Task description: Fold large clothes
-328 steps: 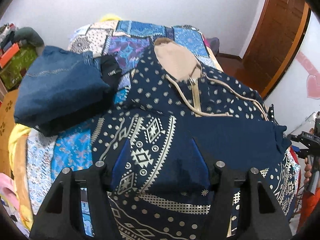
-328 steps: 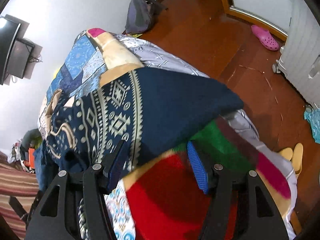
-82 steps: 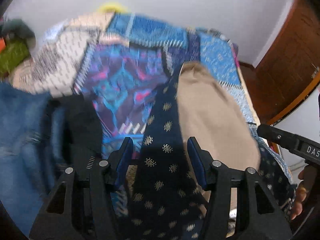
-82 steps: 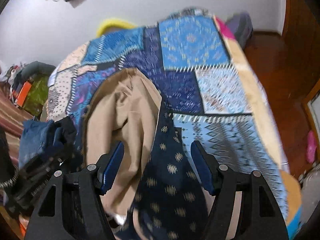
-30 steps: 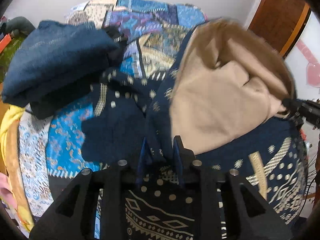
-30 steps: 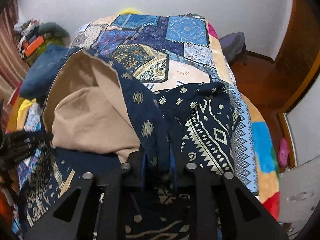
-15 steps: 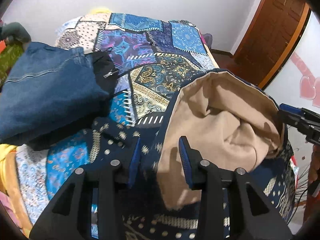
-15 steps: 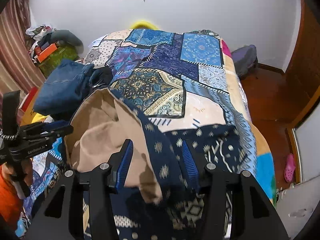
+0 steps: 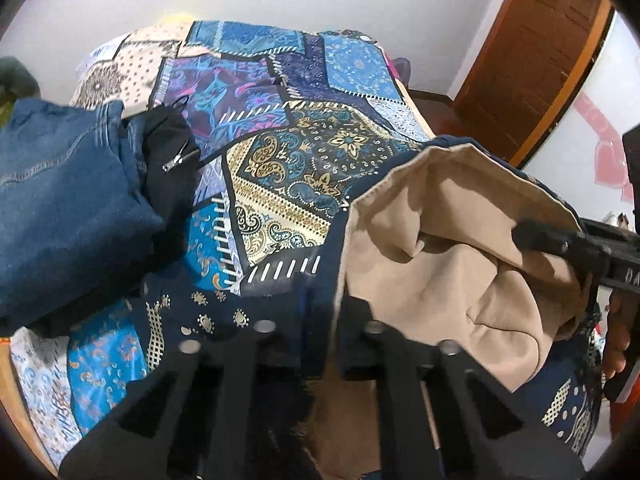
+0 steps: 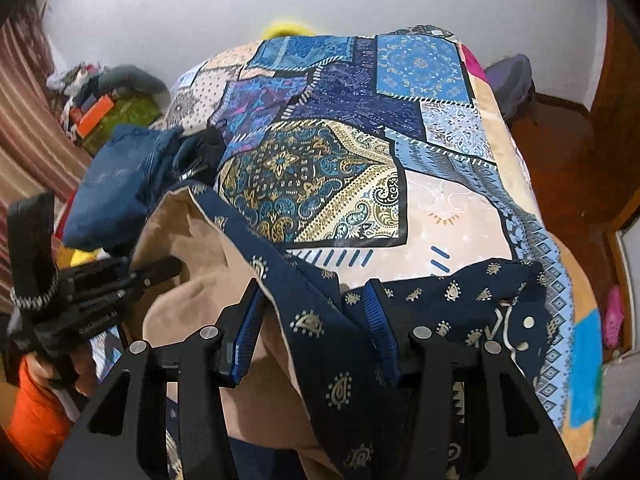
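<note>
A navy hoodie with gold paisley print and a tan lining (image 9: 452,240) lies on the patchwork bed, its hood folded back towards me with the lining up. It also shows in the right wrist view (image 10: 320,312). My left gripper (image 9: 320,312) is shut on the hood's navy edge. My right gripper (image 10: 314,316) is open, its blue pads either side of the hood's other edge without pinching it. Each gripper shows in the other's view, the right one (image 9: 576,244) and the left one (image 10: 132,276).
Folded blue jeans (image 9: 60,208) and a black garment with a zip (image 9: 172,168) lie on the left of the patchwork bedspread (image 9: 304,176). A wooden door (image 9: 532,64) is at the right. Clutter (image 10: 108,108) sits by the wall at the left.
Both grippers carried the hood back over the hoodie's body and opened half a second ago. Now the left has closed on the hood's edge again; the right stays open.
</note>
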### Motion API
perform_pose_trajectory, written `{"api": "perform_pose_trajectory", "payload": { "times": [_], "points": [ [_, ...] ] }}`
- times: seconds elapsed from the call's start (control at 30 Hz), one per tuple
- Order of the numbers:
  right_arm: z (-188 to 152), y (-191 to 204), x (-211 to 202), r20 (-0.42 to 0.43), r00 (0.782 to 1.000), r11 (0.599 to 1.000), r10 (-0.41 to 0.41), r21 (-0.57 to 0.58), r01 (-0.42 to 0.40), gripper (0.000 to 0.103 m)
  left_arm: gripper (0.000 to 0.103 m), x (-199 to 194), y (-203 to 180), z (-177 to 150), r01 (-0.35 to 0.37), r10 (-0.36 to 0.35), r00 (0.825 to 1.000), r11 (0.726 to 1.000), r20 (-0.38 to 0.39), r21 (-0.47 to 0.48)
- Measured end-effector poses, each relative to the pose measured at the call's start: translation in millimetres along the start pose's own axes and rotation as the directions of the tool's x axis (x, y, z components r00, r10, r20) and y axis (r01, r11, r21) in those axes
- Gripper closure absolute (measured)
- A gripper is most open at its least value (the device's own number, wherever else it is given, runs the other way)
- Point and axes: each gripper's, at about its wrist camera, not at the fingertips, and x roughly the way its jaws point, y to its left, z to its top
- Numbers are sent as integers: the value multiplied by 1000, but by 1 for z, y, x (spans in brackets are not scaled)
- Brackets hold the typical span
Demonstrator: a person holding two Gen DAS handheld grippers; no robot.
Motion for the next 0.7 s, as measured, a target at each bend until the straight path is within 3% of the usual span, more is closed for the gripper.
{"api": "perform_pose_trajectory", "payload": {
  "times": [0.07, 0.17, 0.53, 0.7],
  "points": [
    [0, -1, -4, 1, 1000, 1000, 10, 11, -10, 83, 97, -6, -3, -2, 19, -20, 1000, 1000, 11, 7],
    [-2, -2, -13, 3, 999, 999, 46, 27, -46, 91, 97, -20, -9, -4, 33, -33, 999, 999, 33, 16],
    [-42, 26, -72, 26, 999, 997, 31, -76, -29, 93, 97, -94, -37, -37, 48, -55, 994, 996, 94, 74],
    [-68, 32, -83, 6, 1000, 996, 21, -85, -20, 93, 97, -113, -43, -65, 49, -56, 996, 995, 76, 85]
  ]
}}
